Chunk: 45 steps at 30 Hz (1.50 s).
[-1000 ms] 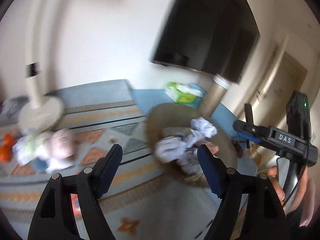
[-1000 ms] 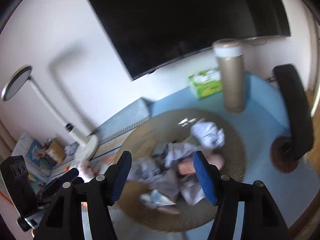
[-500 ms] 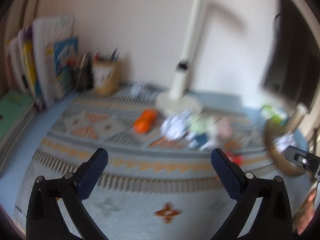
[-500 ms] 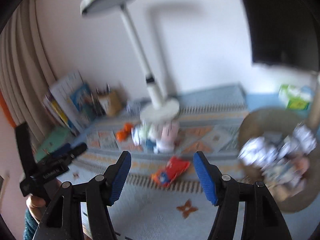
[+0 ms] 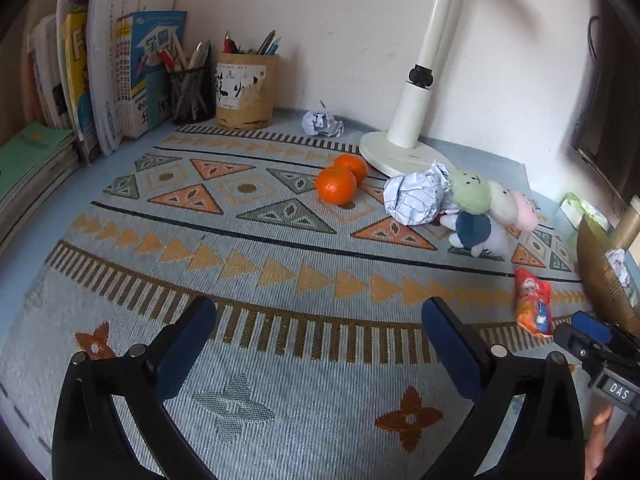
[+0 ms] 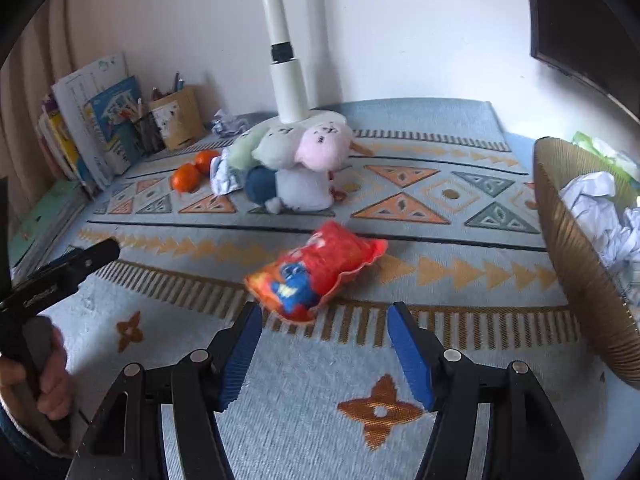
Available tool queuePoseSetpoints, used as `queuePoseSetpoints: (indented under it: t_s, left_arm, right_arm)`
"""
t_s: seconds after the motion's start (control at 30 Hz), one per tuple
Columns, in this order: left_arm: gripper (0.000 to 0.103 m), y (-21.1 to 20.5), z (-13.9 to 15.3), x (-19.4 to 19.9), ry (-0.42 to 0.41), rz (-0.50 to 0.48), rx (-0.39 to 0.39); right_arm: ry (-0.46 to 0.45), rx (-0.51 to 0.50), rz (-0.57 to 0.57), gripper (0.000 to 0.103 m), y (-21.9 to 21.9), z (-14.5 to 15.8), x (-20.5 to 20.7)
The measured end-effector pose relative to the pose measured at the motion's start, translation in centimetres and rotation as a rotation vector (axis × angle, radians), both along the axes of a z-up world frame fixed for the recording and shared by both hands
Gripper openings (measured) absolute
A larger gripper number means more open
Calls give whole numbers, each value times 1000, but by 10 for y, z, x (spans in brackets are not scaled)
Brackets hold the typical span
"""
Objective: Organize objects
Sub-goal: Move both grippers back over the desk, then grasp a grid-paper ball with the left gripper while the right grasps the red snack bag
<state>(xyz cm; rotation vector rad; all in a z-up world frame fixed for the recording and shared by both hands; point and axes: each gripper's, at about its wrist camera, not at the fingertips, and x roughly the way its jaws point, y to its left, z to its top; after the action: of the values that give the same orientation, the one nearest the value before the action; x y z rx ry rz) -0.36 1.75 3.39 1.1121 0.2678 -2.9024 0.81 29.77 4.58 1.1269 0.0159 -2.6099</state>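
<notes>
A red snack packet (image 6: 316, 272) lies on the patterned mat, just beyond my open, empty right gripper (image 6: 324, 316); it also shows in the left wrist view (image 5: 534, 302). My left gripper (image 5: 318, 324) is open and empty over the mat's near part. Farther off lie two oranges (image 5: 340, 180), a crumpled paper ball (image 5: 416, 194) and a pile of plush toys (image 5: 486, 208), also seen in the right wrist view (image 6: 296, 164). Another paper ball (image 5: 322, 124) lies near the wall. A woven basket (image 6: 576, 264) at right holds crumpled paper (image 6: 600, 208).
A white lamp (image 5: 412, 120) stands at the back. A brown pen cup (image 5: 246, 90), a mesh pen holder (image 5: 192, 94) and upright books (image 5: 108, 64) line the back left. Green notebooks (image 5: 28, 160) lie at left. A tissue pack (image 5: 578, 206) sits far right.
Both grippers have swung left from the basket of paper to the mat. The right gripper has come close to the red packet. Both stay open and empty.
</notes>
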Motion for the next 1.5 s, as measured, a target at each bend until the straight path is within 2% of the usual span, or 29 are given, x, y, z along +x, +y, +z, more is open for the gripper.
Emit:
queuePoseSetpoints:
  t_s: [0.17, 0.37, 0.73, 0.8, 0.87, 0.9, 0.97, 1.0, 1.07, 1.1, 1.2, 1.3, 1.43, 1.47, 1.5]
  left_arm:
    - [102, 4, 1, 1, 4, -2, -26]
    - [102, 4, 0, -1, -11, -19, -16]
    - [102, 16, 0, -2, -21, -74, -65]
    - [102, 19, 4, -5, -21, -148, -49]
    - [101, 21, 17, -22, -41, -315, 13]
    - [101, 22, 26, -35, -47, -362, 18]
    - [101, 27, 42, -57, -36, -442, 8]
    - [101, 33, 49, -71, -16, -476, -39]
    - [101, 50, 48, -92, -8, -552, -160]
    - [101, 59, 41, -106, -33, -607, -217]
    - [91, 72, 20, -139, -98, -690, -315]
    - [83, 80, 6, -163, -146, -750, -319]
    - [55, 94, -9, -172, -192, -818, -366]
    - [48, 95, -9, -170, -193, -837, -344]
    - [46, 95, -8, -168, -192, -839, -334]
  right_arm:
    - [14, 13, -27, 64, 2, -1, 2]
    - [19, 60, -14, 64, -6, -2, 3]
    - [-4, 48, -39, 64, -2, -3, 0]
    - [-6, 48, -41, 64, -2, -2, 0]
    - [-54, 14, -37, 64, 2, -2, -3]
    - [-127, -58, -23, 64, 5, -2, -7]
    - [-247, -279, 12, 64, 14, -2, -13]
    - [-274, -322, 3, 64, 14, 0, -16]
    - [-299, -263, -36, 64, 5, 3, -25]
    - [-296, -236, -39, 64, -1, 4, -29]
    - [-284, -148, -86, 64, -11, 1, -40]
    - [-316, -158, -135, 65, -11, -7, -51]
    - [-277, -117, -178, 65, -20, -8, -58]
    - [-262, -86, -195, 65, -24, -8, -58]
    - [-250, -64, -204, 65, -28, -8, -58]
